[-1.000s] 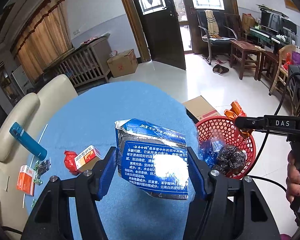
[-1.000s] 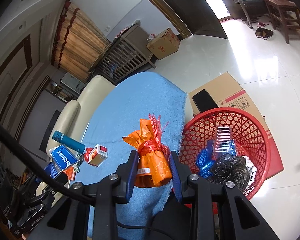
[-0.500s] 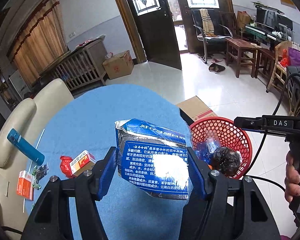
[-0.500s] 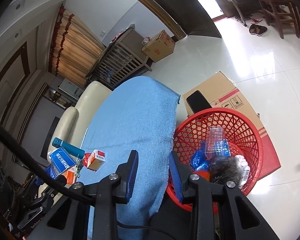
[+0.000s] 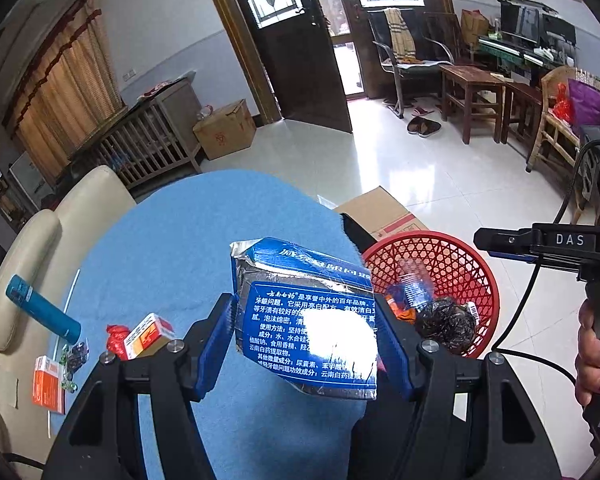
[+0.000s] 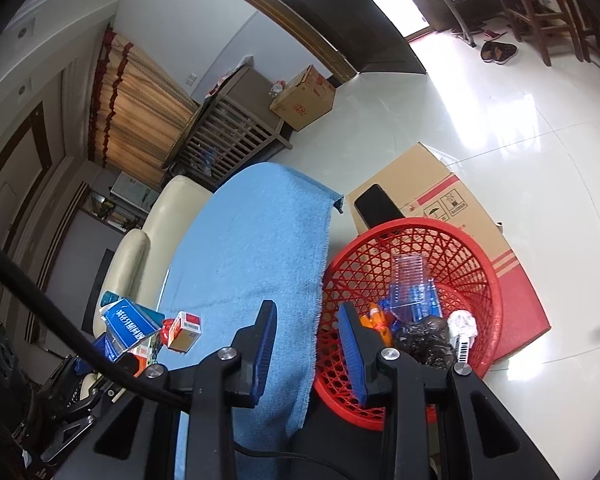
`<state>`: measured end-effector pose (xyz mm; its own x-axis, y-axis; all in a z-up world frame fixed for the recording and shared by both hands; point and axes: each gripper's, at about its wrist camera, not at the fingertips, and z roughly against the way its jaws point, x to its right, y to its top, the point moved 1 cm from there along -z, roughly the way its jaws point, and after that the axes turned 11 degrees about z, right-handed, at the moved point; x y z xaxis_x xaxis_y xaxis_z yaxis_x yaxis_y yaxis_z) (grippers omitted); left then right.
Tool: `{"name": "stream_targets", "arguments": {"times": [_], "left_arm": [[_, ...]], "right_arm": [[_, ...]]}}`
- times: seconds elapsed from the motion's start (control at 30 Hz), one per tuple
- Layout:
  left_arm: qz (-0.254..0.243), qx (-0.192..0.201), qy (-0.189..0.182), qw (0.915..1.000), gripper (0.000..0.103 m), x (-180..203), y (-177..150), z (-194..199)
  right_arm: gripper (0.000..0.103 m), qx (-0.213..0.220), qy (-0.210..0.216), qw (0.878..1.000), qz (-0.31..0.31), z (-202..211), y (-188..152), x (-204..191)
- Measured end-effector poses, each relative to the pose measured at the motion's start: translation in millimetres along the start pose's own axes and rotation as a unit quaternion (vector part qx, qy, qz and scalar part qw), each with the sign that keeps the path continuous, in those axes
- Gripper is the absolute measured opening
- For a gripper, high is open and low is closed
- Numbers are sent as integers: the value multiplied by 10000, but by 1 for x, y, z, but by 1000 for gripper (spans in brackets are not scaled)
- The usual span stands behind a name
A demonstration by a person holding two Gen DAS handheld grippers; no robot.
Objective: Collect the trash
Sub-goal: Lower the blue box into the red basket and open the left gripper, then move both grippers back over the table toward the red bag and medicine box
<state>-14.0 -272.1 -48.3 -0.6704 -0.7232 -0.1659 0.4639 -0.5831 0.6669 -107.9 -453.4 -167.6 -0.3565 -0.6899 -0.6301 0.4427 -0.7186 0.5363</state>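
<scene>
Left gripper [image 5: 305, 330] clamps blue box [image 5: 306, 316] near cloth edge — right gripper [image 6: 309, 334] agape over red basket [image 6: 488, 276] rim.

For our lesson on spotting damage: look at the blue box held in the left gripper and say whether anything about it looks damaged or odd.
Yes. The blue box clamped in the left gripper is crumpled: its top flap is torn open, showing silver lining, and it sits tilted between the fingers. It looks like empty packaging.

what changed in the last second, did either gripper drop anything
The right gripper let go of its orange wrapper, which now lies in the red basket; its jaws stand open and empty. The left gripper keeps its grip on the blue box. Litter on the blue cloth is unmoved.
</scene>
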Motion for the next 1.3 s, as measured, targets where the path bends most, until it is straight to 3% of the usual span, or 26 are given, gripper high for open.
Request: {"name": "stream_targets", "arguments": {"times": [0.77, 0.97, 1.3], "left_arm": [[-620, -68, -607, 9962, 71, 70, 16, -17], [-473, -133, -690, 9964, 72, 60, 16, -19], [58, -163, -496, 9986, 73, 12, 1, -12]], "right_arm": [[36, 203, -212, 9985, -471, 28, 5, 49], [36, 185, -244, 9982, -509, 27, 5, 51], [36, 51, -224, 9990, -394, 19, 5, 38]]}}
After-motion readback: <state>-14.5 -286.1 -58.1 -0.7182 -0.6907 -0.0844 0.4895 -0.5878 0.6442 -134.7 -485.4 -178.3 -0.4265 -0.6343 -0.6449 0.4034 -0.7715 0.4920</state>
